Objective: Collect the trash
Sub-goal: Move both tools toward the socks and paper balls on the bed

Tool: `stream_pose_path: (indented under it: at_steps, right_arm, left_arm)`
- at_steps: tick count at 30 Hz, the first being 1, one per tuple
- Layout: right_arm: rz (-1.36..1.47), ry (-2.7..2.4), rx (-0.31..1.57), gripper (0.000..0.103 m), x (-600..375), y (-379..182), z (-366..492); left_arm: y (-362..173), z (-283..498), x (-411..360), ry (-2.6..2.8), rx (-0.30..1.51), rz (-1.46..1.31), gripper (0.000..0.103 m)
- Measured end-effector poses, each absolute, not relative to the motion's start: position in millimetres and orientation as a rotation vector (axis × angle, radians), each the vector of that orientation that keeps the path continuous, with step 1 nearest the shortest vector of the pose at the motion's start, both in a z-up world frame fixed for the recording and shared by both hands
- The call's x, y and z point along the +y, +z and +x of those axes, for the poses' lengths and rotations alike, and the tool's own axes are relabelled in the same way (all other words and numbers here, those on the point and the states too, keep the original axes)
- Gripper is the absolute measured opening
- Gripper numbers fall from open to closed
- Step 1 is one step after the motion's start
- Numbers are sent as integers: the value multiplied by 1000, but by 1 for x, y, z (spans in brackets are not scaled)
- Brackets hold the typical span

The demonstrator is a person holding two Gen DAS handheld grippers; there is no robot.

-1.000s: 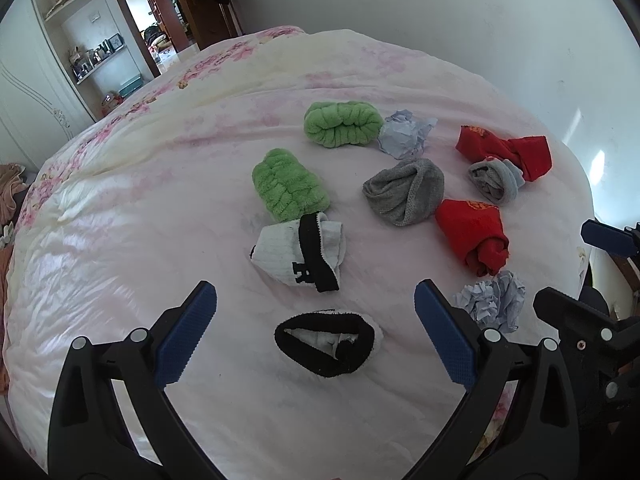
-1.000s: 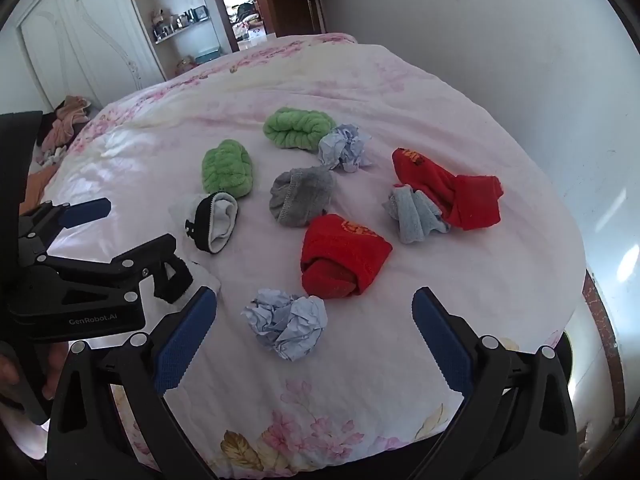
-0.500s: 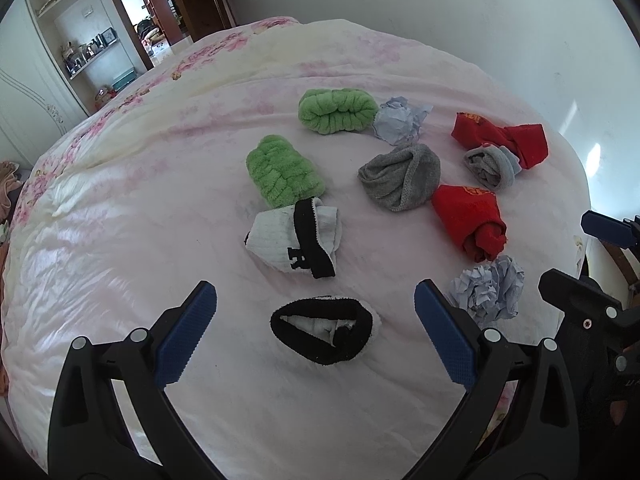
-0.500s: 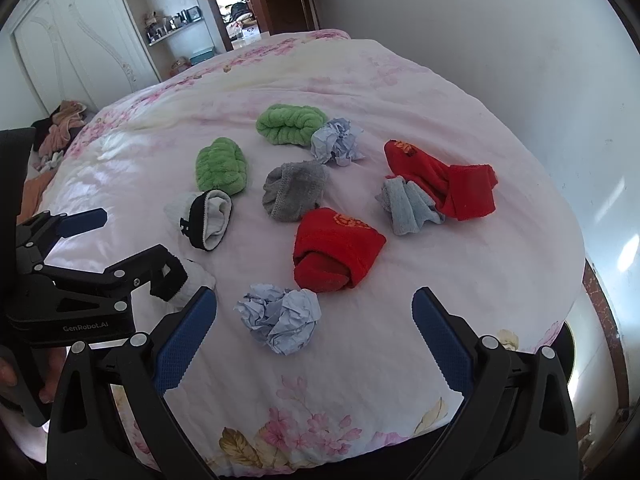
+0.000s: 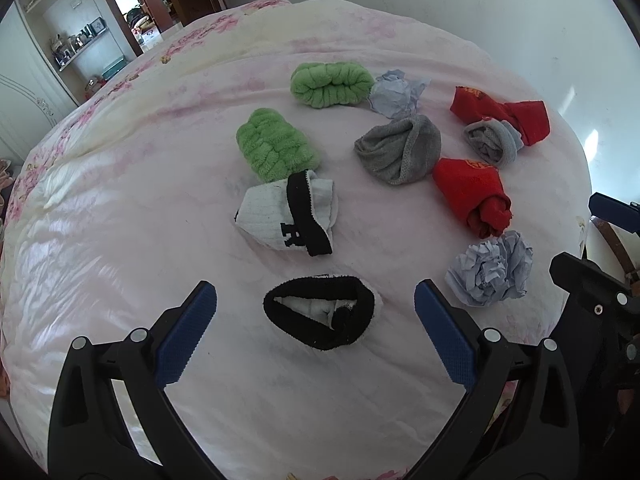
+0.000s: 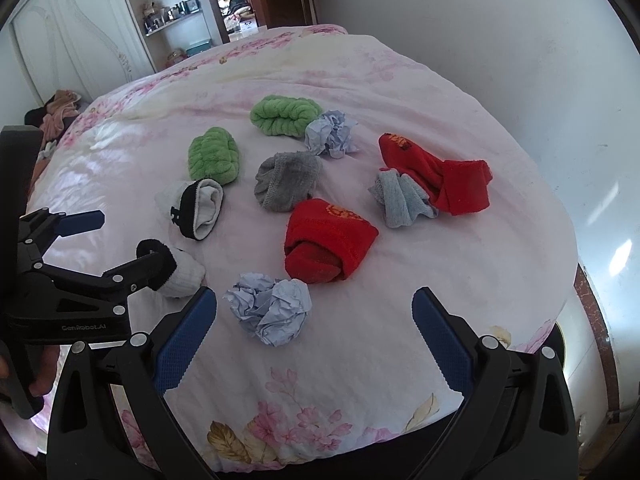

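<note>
Two crumpled pale-blue paper balls lie on the pink bed. The near paper ball [image 6: 270, 306] [image 5: 491, 273] rests near the bed's front edge, just ahead of my right gripper [image 6: 314, 334], closer to its left finger. The far paper ball [image 6: 330, 133] [image 5: 394, 93] sits beside a green rolled sock. My right gripper is open and holds nothing. My left gripper [image 5: 316, 338] is open too, hovering over a black-cuffed white sock [image 5: 322, 320]; it also shows at the left of the right wrist view as the left gripper [image 6: 80, 248].
Rolled socks are scattered over the quilt [image 6: 360, 380]: two green socks [image 6: 214, 158], a grey sock [image 6: 286, 184], red socks [image 6: 328, 240], a grey-blue sock [image 6: 400, 200] and a white-and-black sock [image 6: 196, 208]. A white wall runs along the right; shelves and a doorway stand behind.
Both grippers have drifted slightly forward and lower toward the bed, so the socks and the near paper ball sit a little closer. Both stay open.
</note>
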State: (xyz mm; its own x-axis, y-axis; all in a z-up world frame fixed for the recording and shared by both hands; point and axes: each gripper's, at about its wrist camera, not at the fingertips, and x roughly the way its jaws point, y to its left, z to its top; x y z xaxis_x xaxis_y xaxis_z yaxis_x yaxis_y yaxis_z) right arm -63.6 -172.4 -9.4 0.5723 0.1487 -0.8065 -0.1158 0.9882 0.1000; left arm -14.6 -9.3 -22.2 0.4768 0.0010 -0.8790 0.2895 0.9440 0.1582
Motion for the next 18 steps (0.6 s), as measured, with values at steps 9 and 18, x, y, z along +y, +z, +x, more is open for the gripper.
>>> stream_pose_path:
  at_steps: [9,18]
  right_arm:
    - [32,153,949,94,-169,-9,-62]
    - [31,146,953,94,-169,-11,-62]
  left_arm:
    - [-29,-11,-8,-186,1086,298,97]
    - [-36,-10,-9,-193,1101,300,97]
